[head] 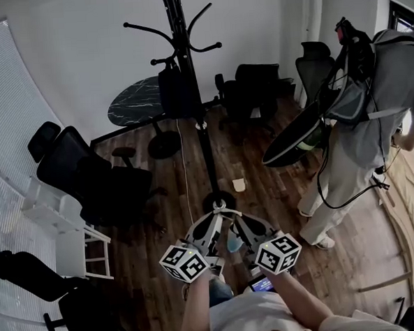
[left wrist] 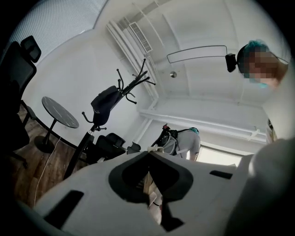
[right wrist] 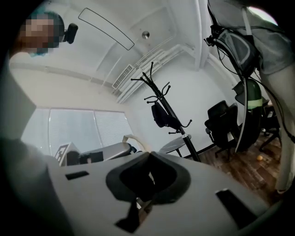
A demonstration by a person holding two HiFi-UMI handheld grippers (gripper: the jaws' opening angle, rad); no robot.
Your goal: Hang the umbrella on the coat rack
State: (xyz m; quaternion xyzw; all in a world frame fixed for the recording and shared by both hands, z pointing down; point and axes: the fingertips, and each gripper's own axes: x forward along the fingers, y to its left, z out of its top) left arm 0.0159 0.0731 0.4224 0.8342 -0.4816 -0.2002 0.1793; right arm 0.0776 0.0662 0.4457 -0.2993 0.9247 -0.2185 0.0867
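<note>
A black coat rack (head: 204, 147) stands mid-room on the wooden floor. On its pole, below the hooks, hangs a dark folded umbrella (head: 177, 93). The same umbrella (left wrist: 105, 102) shows in the left gripper view, and the umbrella (right wrist: 160, 114) in the right gripper view too. My left gripper (head: 213, 214) and right gripper (head: 231, 216) are side by side low in front of me, near the rack's base (head: 219, 200). The left gripper (left wrist: 148, 155) and right gripper (right wrist: 148, 156) both point upward, jaws together with nothing between them.
A person (head: 372, 116) with a backpack stands at the right beside a large dark disc (head: 298, 140). A round black table (head: 137, 102) sits behind the rack, with black office chairs (head: 96, 178) left and back. A white shelf unit (head: 60, 230) stands at the left wall.
</note>
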